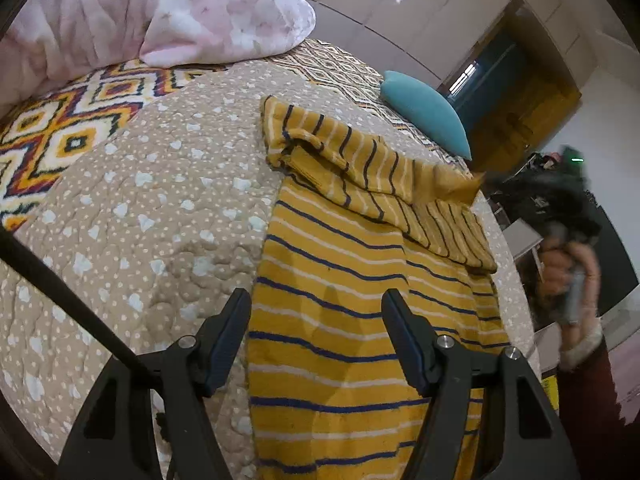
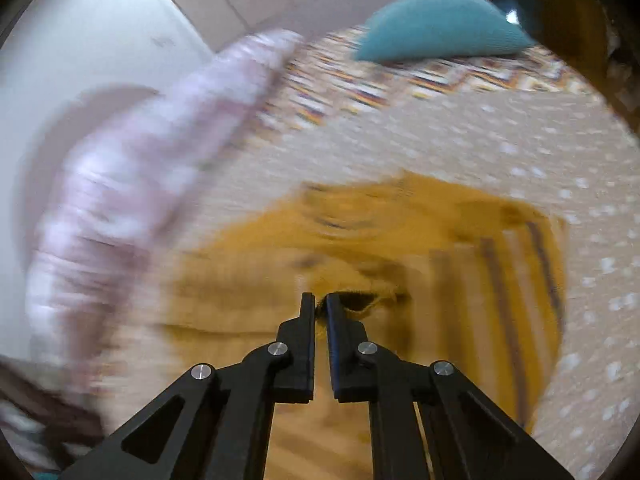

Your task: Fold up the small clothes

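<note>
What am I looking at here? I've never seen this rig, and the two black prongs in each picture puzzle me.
No robot: a person carries a handheld gripper in each hand, each with a fisheye camera looking along its jaws. The left-wrist view shows the left gripper open, hovering over a mustard-yellow garment with navy and white stripes partly folded on a beige dotted quilt. The blurred right-wrist view shows the right gripper shut on that garment's edge. A teal cushion and pink floral bedding lie behind.

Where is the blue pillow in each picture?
Left wrist view: the blue pillow lies upper right, at the far edge of the bed, beyond the yellow striped top.
Right wrist view: the pillow is at the top, right of centre, beyond the blurred top.
Shared landmark: the dotted beige quilt.
</note>
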Available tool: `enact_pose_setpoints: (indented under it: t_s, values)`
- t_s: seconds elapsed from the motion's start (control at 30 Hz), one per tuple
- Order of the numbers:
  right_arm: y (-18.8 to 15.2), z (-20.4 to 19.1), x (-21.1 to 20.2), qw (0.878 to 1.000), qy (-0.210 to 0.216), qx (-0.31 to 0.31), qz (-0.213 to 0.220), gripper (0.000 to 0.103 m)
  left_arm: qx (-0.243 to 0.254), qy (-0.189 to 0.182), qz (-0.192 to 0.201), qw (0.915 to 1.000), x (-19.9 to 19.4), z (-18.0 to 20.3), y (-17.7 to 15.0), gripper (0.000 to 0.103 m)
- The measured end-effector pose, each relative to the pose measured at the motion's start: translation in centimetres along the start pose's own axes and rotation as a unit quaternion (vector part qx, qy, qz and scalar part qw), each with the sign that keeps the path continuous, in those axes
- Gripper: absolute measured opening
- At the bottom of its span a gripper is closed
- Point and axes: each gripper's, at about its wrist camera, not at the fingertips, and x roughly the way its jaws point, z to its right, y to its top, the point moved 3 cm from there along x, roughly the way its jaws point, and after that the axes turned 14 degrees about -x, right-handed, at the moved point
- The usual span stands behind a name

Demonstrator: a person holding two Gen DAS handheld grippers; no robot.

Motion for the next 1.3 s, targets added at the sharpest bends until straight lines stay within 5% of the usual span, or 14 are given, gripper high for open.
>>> enact_pose_setpoints:
  t_s: [0.1, 0.17, 0.3, 0.37, 0.43, 0.6, 0.67, 0.77, 0.9, 0.97, 1.03, 1.13, 1.3]
  values:
    - [0.8, -1.0, -4.1, 0.996, 0.067, 0.028, 0.057, 0.007, -0.008, -0.007, 0.002, 0.9999, -0.6, -0.2, -0.1, 0.066]
    - [0.1, -0.2, -4.9, 0.997, 0.042, 0.029, 0.054, 0.007, -0.014, -0.008, 0.0, 0.9999, -0.9, -0.3, -0.3, 0.067]
    - [-3.4, 4.4, -2.9, 0.992, -0.121, 0.014, -0.026, 0.006, -0.012, -0.005, 0.003, 0.9999, -1.6, -0.4, -0.6, 0.067]
    - [-5.1, 7.2, -2.0, 0.969, -0.239, -0.011, -0.068, 0.006, -0.005, -0.001, 0.008, 1.0, -2.1, -0.4, -0.8, 0.067]
    - [-6.1, 8.9, -1.9, 0.947, -0.305, -0.016, -0.103, 0.008, 0.001, 0.003, 0.015, 0.9999, -2.6, -0.3, -0.8, 0.067]
    - [-5.6, 7.0, -4.2, 0.953, -0.294, -0.035, -0.064, 0.015, 0.008, 0.015, 0.026, 0.9995, -3.1, -0.6, -0.6, 0.067]
    - [-4.9, 5.7, -4.0, 0.966, -0.251, -0.047, -0.05, 0.037, 0.004, 0.013, 0.026, 0.9996, -3.1, -0.7, -0.5, 0.067]
    - [-4.3, 5.2, -2.7, 0.976, -0.211, -0.038, -0.047, 0.05, -0.003, 0.01, 0.023, 0.9997, -3.0, -1.1, -0.6, 0.067]
    - [-4.3, 6.3, 0.7, 0.977, -0.2, -0.006, -0.068, 0.053, -0.007, 0.014, 0.021, 0.9997, -2.9, -1.4, -0.7, 0.067]
    - [-4.7, 7.0, 2.7, 0.977, -0.191, 0.008, -0.093, 0.046, -0.01, 0.015, 0.022, 0.9996, -3.0, -1.4, -0.7, 0.067]
    - [-5.2, 6.5, 3.5, 0.984, -0.152, 0.011, -0.096, 0.011, -0.009, 0.015, 0.023, 0.9996, -3.1, -1.4, -0.6, 0.067]
    - [-4.6, 5.1, 2.3, 0.989, -0.129, -0.004, -0.072, 0.009, -0.002, 0.02, 0.028, 0.9994, -3.1, -1.2, -0.5, 0.067]
    - [-3.6, 6.9, 0.4, 0.972, -0.225, -0.018, -0.071, 0.009, -0.002, 0.02, 0.021, 0.9996, -2.2, -1.1, -0.5, 0.067]
